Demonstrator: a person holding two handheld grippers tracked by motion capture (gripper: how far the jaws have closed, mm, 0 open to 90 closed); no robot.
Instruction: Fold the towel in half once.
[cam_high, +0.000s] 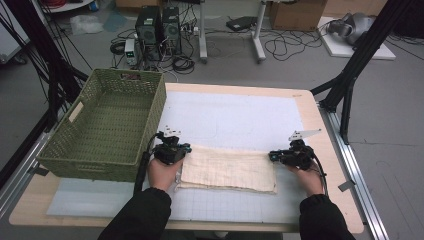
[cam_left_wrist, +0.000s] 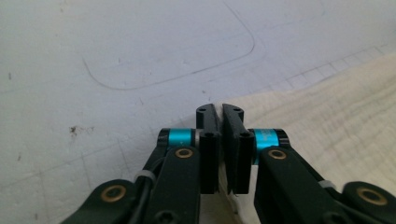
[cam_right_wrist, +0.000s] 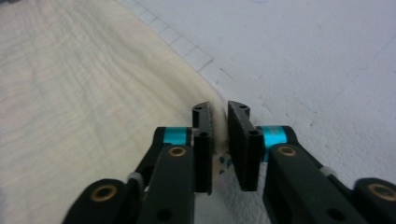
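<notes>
From up high, a folded cream cloth (cam_high: 227, 169) lies in the lower middle of the picture, on a white mat (cam_high: 235, 117) that covers the table (cam_high: 320, 130). Its long side runs left to right across the picture. The left gripper (cam_high: 184, 148) sits at the cloth's left end and the right gripper (cam_high: 272, 156) at its right end. A green basket (cam_high: 107, 125) stands at the left of the picture, and this is the view that shows it.

The left gripper view comes in close. The cloth (cam_left_wrist: 327, 121) fills the right side there, and its corner reaches the jaws. The jaws stand a tiny bit apart, and I cannot tell if they pinch the cloth.

In the right gripper view the cloth (cam_right_wrist: 84, 102) fills the left side. These jaws show a small gap, with the cloth's edge between them, not squeezed.
</notes>
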